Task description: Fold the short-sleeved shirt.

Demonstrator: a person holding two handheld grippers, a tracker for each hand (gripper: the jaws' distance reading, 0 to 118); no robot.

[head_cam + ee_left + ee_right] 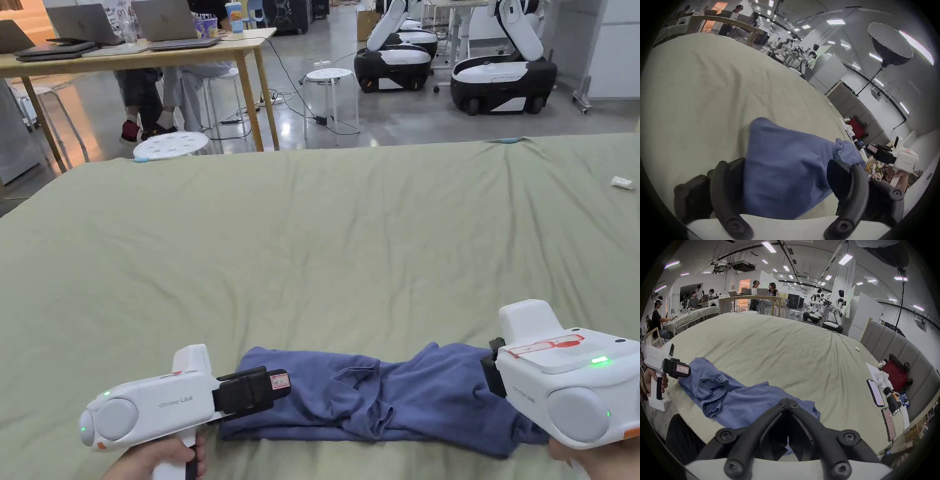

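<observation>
A blue short-sleeved shirt (375, 400) lies bunched in a long strip near the front edge of the green bed sheet (325, 250). My left gripper (281, 382) is at the shirt's left end. In the left gripper view its jaws stand wide apart, open, with the shirt (786, 170) lying between them. My right gripper (492, 370) is at the shirt's right end. There the jaw tips meet, shut on a fold of the shirt (753, 399), which rises slightly toward them. The left gripper (676, 368) also shows far left in the right gripper view.
A small white object (622, 182) lies on the sheet at far right. Two phones (875, 392), a dark bottle and a red bag (894, 376) sit along the bed's right side. Past the far edge are white stools (172, 145), a wooden table (144, 53) and wheeled robots (500, 78).
</observation>
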